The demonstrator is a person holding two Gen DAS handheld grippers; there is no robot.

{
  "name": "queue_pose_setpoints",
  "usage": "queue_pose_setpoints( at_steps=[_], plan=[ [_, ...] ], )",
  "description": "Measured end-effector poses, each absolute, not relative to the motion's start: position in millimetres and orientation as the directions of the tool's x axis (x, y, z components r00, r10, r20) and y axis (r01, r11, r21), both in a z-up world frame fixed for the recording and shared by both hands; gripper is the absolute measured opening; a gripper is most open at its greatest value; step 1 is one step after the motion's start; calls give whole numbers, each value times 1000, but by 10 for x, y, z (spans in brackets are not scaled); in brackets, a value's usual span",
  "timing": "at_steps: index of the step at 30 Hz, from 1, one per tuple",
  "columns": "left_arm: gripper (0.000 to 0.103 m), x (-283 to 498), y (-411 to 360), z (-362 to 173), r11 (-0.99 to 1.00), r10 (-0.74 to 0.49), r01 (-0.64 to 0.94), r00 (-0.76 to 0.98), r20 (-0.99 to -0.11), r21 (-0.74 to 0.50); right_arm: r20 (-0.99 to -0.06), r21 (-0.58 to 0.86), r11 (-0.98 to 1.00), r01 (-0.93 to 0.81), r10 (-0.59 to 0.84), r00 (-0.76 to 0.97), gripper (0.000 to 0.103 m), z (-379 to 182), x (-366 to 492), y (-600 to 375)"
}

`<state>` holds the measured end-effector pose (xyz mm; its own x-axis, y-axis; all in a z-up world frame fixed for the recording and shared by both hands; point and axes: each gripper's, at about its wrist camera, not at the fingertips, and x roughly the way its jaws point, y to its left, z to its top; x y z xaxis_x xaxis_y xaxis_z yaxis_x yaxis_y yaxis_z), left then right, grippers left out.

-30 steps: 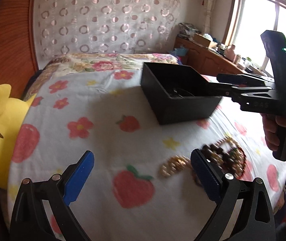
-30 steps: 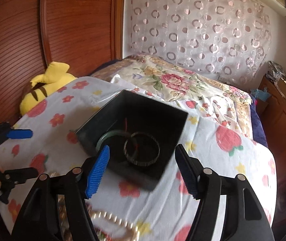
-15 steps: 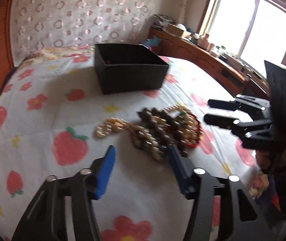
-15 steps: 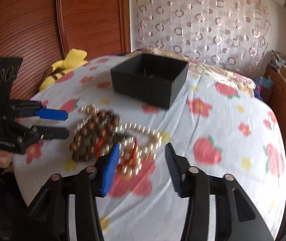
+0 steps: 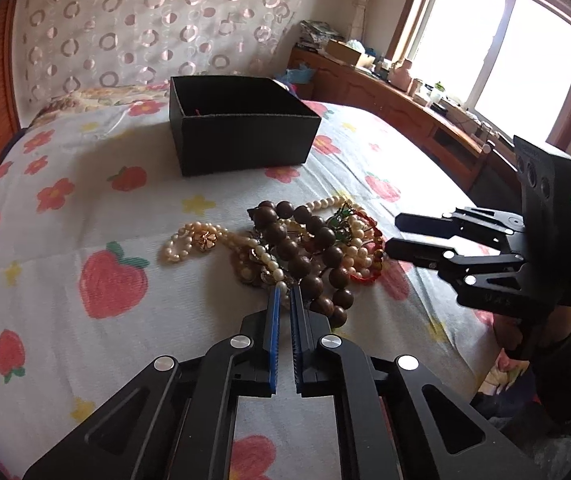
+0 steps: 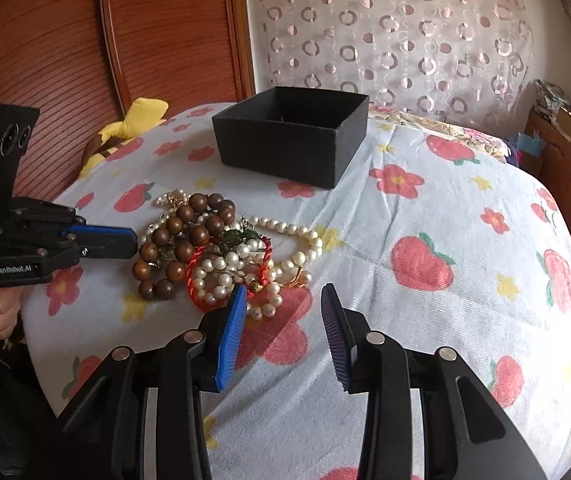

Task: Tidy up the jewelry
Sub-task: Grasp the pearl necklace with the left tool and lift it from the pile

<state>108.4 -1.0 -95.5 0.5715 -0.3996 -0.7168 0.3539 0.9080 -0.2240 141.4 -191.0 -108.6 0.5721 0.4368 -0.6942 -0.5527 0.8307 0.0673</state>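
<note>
The left claw [image 5: 284, 294] is nearly closed at the jewelry pile [image 5: 285, 240] (whether a strand is pinched cannot be told); the right claw [image 6: 281, 300] is held open, empty; the black box [image 5: 241, 120] waits at 12 o'clock.

Box [image 6: 293, 148]: matte black.
Bedsheet [image 6: 425, 216]: white, printed with red strawberries, red flowers, yellow stars.
Wooden beads [image 6: 189, 236]: dark brown.
Pearl strands [image 6: 305, 240]: cream white.
Cord bracelet [image 6: 193, 276]: red.
Plush toy [image 6: 133, 120], far left: yellow with brown stripes.
Gripper pads [image 6: 231, 336]: blue.
Curtain [image 6: 385, 36]: sheer, ring pattern.
</note>
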Motion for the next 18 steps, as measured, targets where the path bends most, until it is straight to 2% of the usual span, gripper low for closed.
queue_pose_setpoints(
  at_steps=[9,14,18],
  plan=[
    [5,1159,-86,-963,916,-380,341,568,-730,-211,-690,90,837,-540,444,573,41,-1070,1447,-1956],
    [22,1219,-62,-989,921,-373,323,572,-730,-218,-688,84,838,-539,440,576,41,-1072,1431,-1958],
    [21,1272,-44,-1022,907,-409,332,557,-723,-258,-688,84,838,-539,441,577,41,-1071,1428,-1961]
  ],
)
